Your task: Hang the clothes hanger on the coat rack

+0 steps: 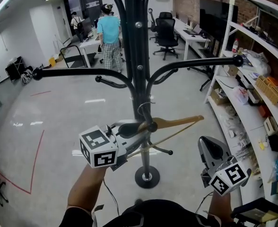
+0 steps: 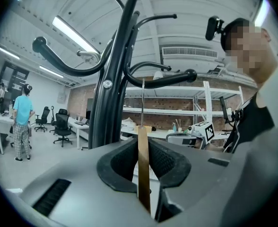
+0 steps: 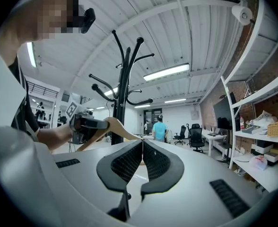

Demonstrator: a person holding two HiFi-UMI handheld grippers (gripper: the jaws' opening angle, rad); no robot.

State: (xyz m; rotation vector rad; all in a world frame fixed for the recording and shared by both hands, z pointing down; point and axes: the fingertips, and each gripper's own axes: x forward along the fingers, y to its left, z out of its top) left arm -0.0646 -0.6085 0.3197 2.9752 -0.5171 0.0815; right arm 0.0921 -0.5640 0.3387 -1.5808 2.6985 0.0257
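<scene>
**A:** Where is the clothes hanger [image 1: 178,122]?

**B:** In the left tongs [image 1: 138,128]. In the left gripper view their jaws are pressed on its wooden body edge-on, and its metal hook rises straight up toward 12 o'clock.

**A:** And where is it relative to the coat rack [image 1: 140,56]?

**B:** In the head view the hanger sits right against the black pole, low down, below the long curved arms. One wooden arm runs out from the pole toward 3 o'clock. The thin wire hook curls just beside the pole, close to a short lower peg. I cannot tell whether it rests on that peg.

**A:** What about the right tongs [image 1: 206,144]?

**B:** Their jaws are pressed together with nothing between them. In the head view they hang at about 4 o'clock from the rack's round base [image 1: 147,176], apart from the hanger.

**A:** Anything else around?

**B:** White shelving [image 1: 233,46] runs along the 3 o'clock side. A person in a teal shirt [image 1: 108,30] stands far back, at about 11 o'clock from the pole.
</scene>
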